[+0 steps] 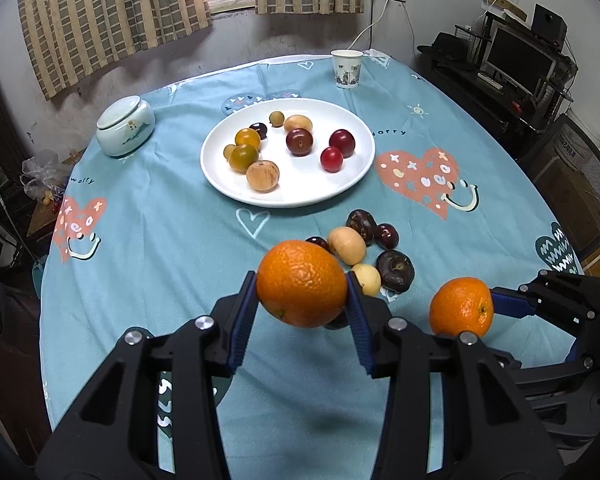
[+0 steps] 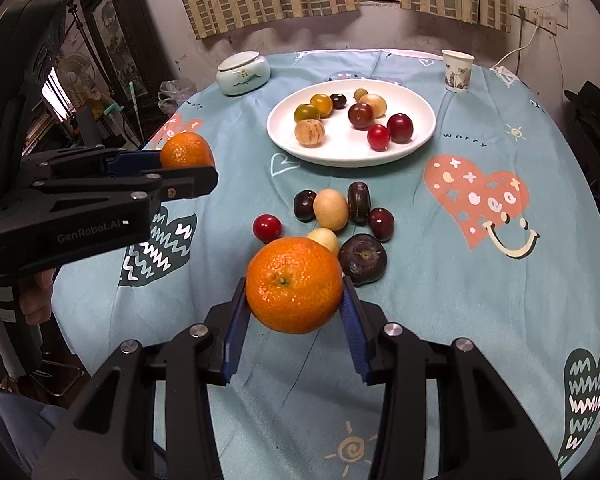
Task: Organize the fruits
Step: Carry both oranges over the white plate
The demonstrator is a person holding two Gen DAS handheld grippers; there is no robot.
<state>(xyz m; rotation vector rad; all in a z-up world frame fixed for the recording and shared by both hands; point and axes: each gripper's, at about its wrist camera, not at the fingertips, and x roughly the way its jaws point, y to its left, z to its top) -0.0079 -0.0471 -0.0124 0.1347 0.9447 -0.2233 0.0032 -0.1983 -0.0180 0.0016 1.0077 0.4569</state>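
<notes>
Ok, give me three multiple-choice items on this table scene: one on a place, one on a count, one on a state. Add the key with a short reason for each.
1. Where does the paper cup stand?
A. on the white plate
B. on the tablecloth at the far side, right of the white plate
C. beside the loose fruit pile

2. How many oranges are in view?
A. one
B. two
C. three

3. What state is the left gripper in?
A. shut on an orange, held above the table
B. open over the white plate
C. shut on a plum

Key:
1 B, the cup sits beyond the white plate toward its right.
2 B, the left orange and the right orange, one in each gripper; the right gripper grips its own.
3 A, both pads press the orange's sides and its shadow falls on the tablecloth.
</notes>
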